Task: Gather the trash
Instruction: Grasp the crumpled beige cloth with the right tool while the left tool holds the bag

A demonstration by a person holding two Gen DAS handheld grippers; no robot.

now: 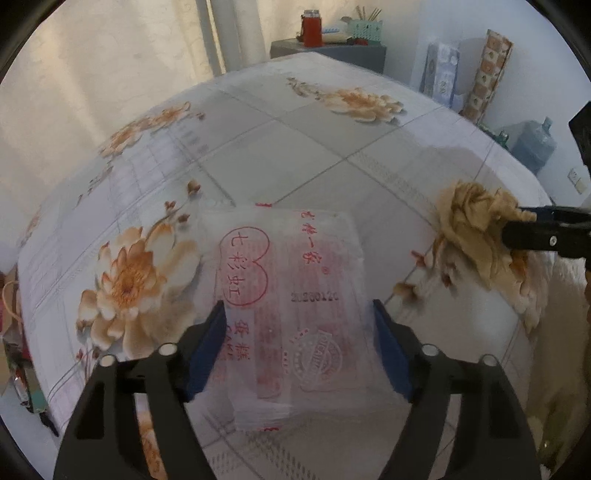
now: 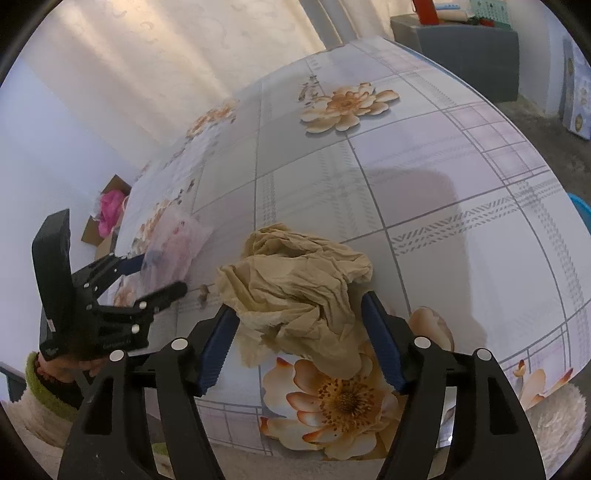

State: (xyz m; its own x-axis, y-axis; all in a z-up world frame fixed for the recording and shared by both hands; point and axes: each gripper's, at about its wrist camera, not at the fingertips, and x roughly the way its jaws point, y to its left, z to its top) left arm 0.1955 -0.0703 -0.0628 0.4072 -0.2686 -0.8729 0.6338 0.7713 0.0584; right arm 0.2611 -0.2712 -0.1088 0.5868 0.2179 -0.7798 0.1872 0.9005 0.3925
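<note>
A clear plastic food wrapper with red print (image 1: 291, 306) lies flat on the flowered tablecloth (image 1: 295, 147). My left gripper (image 1: 299, 314) is open, with its blue pads on either side of the wrapper's near end. A crumpled tan paper wad (image 2: 295, 291) lies on the cloth; it also shows in the left wrist view (image 1: 476, 229). My right gripper (image 2: 299, 314) is open around the wad, the pads close to its sides. In the right wrist view the left gripper (image 2: 155, 273) and the wrapper (image 2: 173, 243) show at the left.
A cardboard box with pink material (image 2: 107, 214) sits on the floor left of the table. A grey cabinet (image 1: 328, 51) with a red jar (image 1: 312, 27) stands behind. A water jug (image 1: 535, 144) and rolled sheets (image 1: 487, 74) stand at the right wall.
</note>
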